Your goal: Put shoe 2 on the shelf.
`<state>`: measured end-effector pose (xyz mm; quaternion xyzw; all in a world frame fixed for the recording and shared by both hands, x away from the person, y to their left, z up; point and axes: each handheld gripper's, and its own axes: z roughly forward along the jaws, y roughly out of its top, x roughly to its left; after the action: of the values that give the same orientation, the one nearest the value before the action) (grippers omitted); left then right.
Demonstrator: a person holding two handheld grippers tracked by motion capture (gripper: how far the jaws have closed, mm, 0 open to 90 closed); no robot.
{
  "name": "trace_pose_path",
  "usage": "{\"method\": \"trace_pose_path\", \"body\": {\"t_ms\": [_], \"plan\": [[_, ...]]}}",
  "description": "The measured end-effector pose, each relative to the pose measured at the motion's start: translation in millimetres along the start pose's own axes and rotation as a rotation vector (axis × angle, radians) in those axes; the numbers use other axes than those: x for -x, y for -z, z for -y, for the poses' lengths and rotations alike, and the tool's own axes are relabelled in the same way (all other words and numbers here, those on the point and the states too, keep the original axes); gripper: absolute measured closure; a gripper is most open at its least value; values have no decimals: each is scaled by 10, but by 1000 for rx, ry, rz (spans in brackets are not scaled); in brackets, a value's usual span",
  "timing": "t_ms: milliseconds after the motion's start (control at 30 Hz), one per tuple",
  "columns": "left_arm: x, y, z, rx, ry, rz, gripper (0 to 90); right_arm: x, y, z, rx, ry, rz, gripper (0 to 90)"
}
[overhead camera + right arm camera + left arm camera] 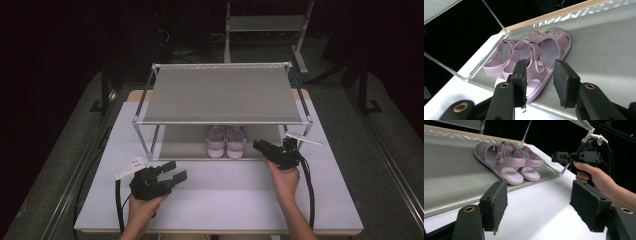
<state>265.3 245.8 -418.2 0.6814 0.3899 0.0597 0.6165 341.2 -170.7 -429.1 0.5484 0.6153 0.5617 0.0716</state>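
The pair of pink sandals (226,141) sits on the lower shelf of the shoe rack (225,95). The right gripper (263,146), jaws parted and empty, is just beside the heels; the left gripper (175,171) waits released. Risk, as judged: pinching one strap could drag one sandal askew or strike the rack's frame.

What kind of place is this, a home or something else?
Probably a lab or recording studio, not a home: a white table in a dark room, a bare metal shoe rack holding only pink sandals, and cables on the floor.
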Motion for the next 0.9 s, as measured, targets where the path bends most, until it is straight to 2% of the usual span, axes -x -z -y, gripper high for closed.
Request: {"method": "trace_pose_path", "body": {"t_ms": [33, 200, 433, 900], "plan": [[8, 4, -6, 2, -2, 0, 296, 1, 20, 6, -5, -12, 1, 626], [16, -13, 6, -5, -4, 3, 296, 4, 79, 10, -15, 2, 0, 619], [4, -5, 2, -2, -5, 0, 297, 26, 128, 65, -39, -14, -5, 606], [13, 3, 3, -3, -6, 1, 296, 75, 281, 106, -43, -11, -15, 580]]}}
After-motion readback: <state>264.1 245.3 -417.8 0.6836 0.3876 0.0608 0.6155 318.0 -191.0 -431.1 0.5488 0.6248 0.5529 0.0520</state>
